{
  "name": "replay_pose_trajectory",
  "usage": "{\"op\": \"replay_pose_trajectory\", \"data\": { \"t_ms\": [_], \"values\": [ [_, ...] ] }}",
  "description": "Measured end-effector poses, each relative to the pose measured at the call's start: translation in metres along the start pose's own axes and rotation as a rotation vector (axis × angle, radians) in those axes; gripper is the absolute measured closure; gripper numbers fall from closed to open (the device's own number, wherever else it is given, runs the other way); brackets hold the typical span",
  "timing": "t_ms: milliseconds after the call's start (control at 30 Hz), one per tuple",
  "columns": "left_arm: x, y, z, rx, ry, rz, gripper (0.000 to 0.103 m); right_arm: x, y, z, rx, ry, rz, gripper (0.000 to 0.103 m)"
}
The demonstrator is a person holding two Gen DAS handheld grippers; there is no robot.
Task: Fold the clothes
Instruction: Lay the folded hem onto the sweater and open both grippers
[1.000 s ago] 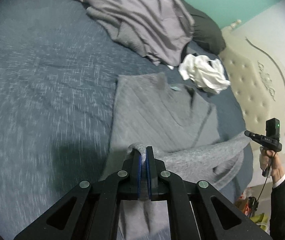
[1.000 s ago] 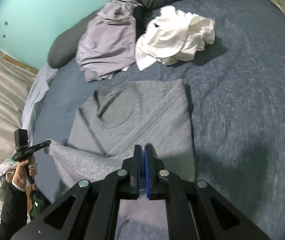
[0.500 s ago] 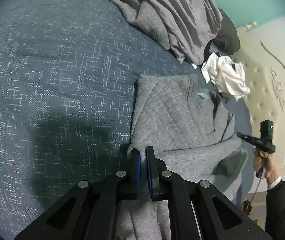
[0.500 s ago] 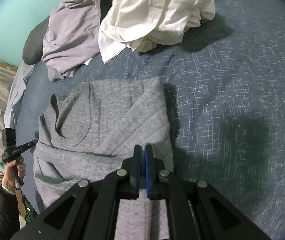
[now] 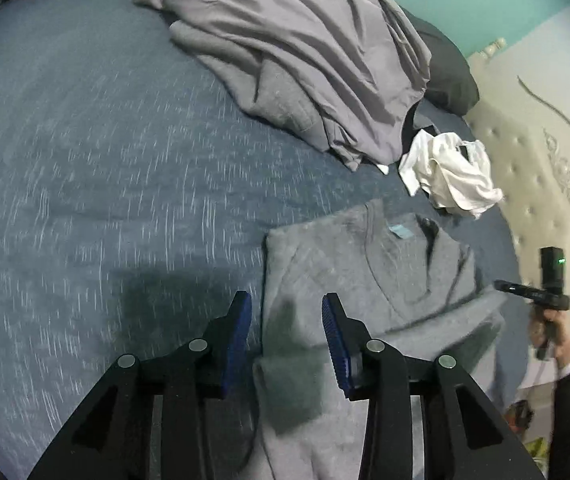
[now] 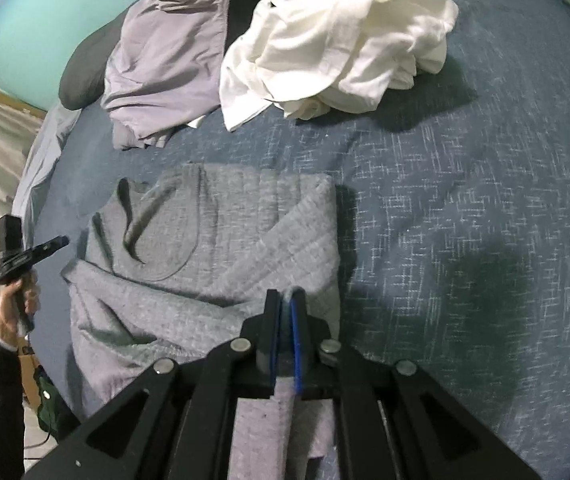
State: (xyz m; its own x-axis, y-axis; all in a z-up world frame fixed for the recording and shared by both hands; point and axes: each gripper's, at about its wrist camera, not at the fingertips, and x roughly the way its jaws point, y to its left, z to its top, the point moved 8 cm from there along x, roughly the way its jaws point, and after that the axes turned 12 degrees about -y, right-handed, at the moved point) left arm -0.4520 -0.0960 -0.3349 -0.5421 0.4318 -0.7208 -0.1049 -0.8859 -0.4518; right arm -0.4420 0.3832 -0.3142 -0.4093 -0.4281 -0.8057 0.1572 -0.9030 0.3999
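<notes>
the grey sweater (image 6: 213, 248) lies part-folded on the bed (image 6: 465, 200). the left tongs (image 5: 287, 320) are opening above it, gripping nothing; the right tongs (image 6: 285, 308), starting to open, pinch its hem. the purple garment (image 5: 305, 48) and white shirt (image 6: 337, 36) remain unfolded.

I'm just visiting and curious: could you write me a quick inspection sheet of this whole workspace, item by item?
Surface: bed with blue patterned cover.
Job's things: grey sweater lying flat, partly folded.
Clutter: crumpled white garment; lilac-grey clothes pile; dark pillow.
Grippers: left gripper opening, pads clear of the sweater below; right gripper starting to open, sweater fold between its pads.
Cables: thin cord below the right hand.
Surroundings: turquoise wall; tufted headboard.
</notes>
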Motion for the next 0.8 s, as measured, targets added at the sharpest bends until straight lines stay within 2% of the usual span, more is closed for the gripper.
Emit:
{"op": "replay_pose_trajectory", "data": {
  "t_ms": [33, 67, 100, 167, 267, 367, 467, 633, 800],
  "values": [
    [0.005, -0.002, 0.003, 0.014, 0.0, 0.008, 0.063, -0.003, -0.001, 0.002, -0.005, -0.003, -0.012, 0.089],
    [0.008, -0.003, 0.004, 0.025, 0.0, 0.011, 0.063, -0.008, -0.005, 0.005, -0.008, -0.012, -0.027, 0.078],
    [0.013, -0.005, 0.006, 0.041, 0.001, 0.018, 0.063, -0.012, -0.008, 0.007, 0.007, -0.019, -0.024, 0.073],
    [0.022, -0.012, 0.011, 0.07, 0.006, 0.02, 0.063, -0.019, -0.014, 0.014, 0.035, -0.047, -0.032, 0.073],
    [0.035, -0.02, 0.016, 0.112, 0.014, 0.03, 0.063, -0.018, -0.006, 0.026, -0.016, -0.075, -0.043, 0.073],
    [0.05, -0.024, 0.019, 0.167, 0.033, 0.049, 0.063, 0.0, 0.01, 0.037, -0.054, -0.091, -0.028, 0.073],
    [0.059, -0.025, 0.024, 0.197, 0.038, 0.058, 0.063, 0.029, 0.023, 0.042, -0.108, -0.068, -0.039, 0.073],
    [0.074, -0.026, 0.026, 0.228, 0.059, 0.025, 0.058, 0.069, 0.037, 0.049, -0.208, -0.049, -0.07, 0.073],
    [0.083, -0.028, 0.022, 0.262, 0.072, -0.005, 0.056, 0.086, 0.037, 0.058, -0.261, -0.046, -0.084, 0.073]
  ]
}}
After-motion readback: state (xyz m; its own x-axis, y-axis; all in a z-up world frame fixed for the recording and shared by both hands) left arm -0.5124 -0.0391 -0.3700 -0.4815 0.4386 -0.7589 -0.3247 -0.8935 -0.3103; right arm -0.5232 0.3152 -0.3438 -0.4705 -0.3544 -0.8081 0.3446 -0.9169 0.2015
